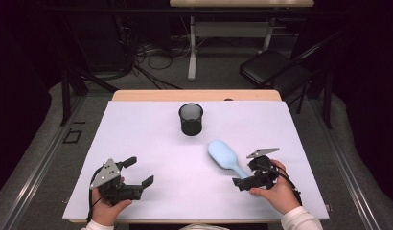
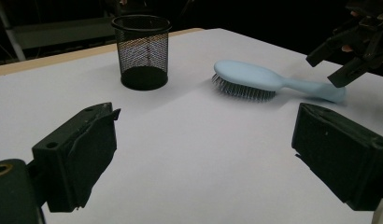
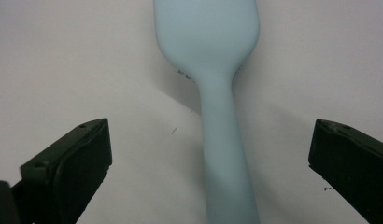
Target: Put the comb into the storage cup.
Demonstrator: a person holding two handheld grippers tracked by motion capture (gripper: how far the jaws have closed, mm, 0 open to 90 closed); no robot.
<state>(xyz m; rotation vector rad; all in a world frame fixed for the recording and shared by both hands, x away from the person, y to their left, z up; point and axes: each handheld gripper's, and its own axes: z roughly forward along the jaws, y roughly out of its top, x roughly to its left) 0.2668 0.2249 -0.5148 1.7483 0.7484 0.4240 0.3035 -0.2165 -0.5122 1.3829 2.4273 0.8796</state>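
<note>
At lower right of the high view: we see the right gripper [image 1: 252,180], jaws wide apart around the handle of the blue hairbrush [image 1: 225,157], not pressing it.
Left gripper [image 1: 135,171]: open, holding nothing, lower left.
Mesh cup [image 1: 190,119]: upper centre.

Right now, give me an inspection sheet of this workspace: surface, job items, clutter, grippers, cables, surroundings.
Surface: white table top, flat, bare around the items.
Job's things: light blue hairbrush lying bristles down, handle toward the right gripper; black mesh cup upright, apart from the brush, looks empty.
Clutter: nothing seen.
Grippers: left gripper open, holding nothing, at the near left; right gripper open, jaws on either side of the brush handle, pads not touching it.
Cables: one trails from each gripper; a tangle lies on the floor beyond the table.
Surroundings: dark room, folding chair, another table's legs.
</note>
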